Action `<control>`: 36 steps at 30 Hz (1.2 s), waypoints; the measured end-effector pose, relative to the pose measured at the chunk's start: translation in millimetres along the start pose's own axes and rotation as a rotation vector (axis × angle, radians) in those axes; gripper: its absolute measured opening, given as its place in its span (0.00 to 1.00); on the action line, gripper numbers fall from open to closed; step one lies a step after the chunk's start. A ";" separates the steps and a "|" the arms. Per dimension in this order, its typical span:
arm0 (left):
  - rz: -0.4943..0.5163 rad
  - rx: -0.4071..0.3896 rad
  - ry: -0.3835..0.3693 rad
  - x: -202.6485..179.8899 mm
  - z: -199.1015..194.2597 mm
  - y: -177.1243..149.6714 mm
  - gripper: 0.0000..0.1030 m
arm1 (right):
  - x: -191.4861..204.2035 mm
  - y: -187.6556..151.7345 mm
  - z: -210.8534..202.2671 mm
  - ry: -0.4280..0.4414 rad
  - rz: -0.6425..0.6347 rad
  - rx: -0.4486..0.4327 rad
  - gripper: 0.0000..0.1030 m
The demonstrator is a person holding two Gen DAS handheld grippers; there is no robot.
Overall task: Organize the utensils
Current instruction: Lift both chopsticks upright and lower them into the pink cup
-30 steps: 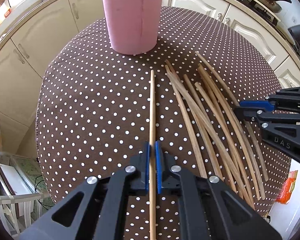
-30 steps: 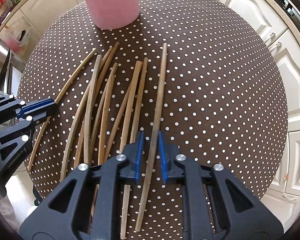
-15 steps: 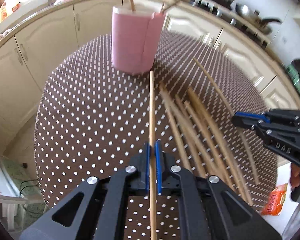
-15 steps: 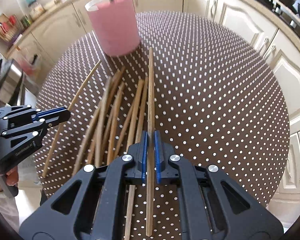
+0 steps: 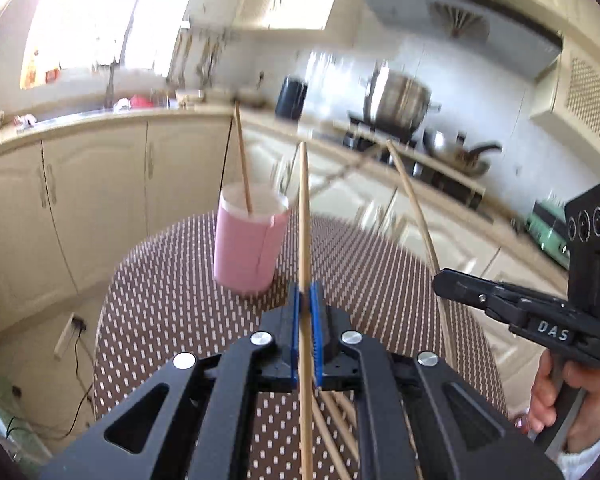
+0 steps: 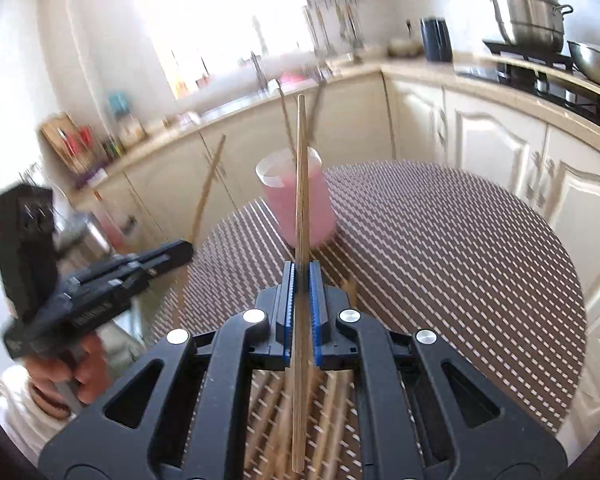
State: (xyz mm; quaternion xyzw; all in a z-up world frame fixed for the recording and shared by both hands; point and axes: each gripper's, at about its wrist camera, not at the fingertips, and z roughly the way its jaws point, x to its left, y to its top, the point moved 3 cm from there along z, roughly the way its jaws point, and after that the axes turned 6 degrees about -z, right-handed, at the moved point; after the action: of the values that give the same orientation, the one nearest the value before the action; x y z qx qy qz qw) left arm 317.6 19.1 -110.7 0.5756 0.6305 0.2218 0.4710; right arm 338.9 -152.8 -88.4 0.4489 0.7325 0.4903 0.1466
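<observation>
Chopsticks are held one per gripper, both lifted clear of the dotted tablecloth. Left gripper is clamped on a straight chopstick pointing up and forward. Right gripper is clamped on a second chopstick. Pink cup stands upright on the table ahead, already containing sticks. Remaining loose chopsticks lie on the cloth beneath the grippers.

Left hand-held gripper clamps a chopstick (raised) near the pink cup.
</observation>
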 end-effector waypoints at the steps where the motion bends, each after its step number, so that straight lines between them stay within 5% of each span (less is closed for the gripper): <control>1: 0.000 -0.036 -0.005 -1.7 -2.8 4.6 0.06 | 0.2 6.4 -0.2 0.013 0.005 -0.030 0.07; 6: 0.003 -0.178 -0.015 -11.2 -5.6 35.3 0.06 | 31.4 41.6 8.6 0.047 -0.021 -0.198 0.07; 20: -0.045 -0.504 0.008 3.3 34.2 121.9 0.06 | 37.5 113.6 99.4 -0.053 -0.095 -0.425 0.07; 36: -0.139 -0.512 0.014 45.7 105.1 134.8 0.06 | 27.5 125.9 143.9 -0.123 -0.133 -0.532 0.07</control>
State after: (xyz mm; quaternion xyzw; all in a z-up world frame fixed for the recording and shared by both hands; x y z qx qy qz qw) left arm 481.4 66.4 -63.4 0.3914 0.5951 0.3450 0.6112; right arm 482.6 -31.7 -43.7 0.3745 0.5957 0.6265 0.3352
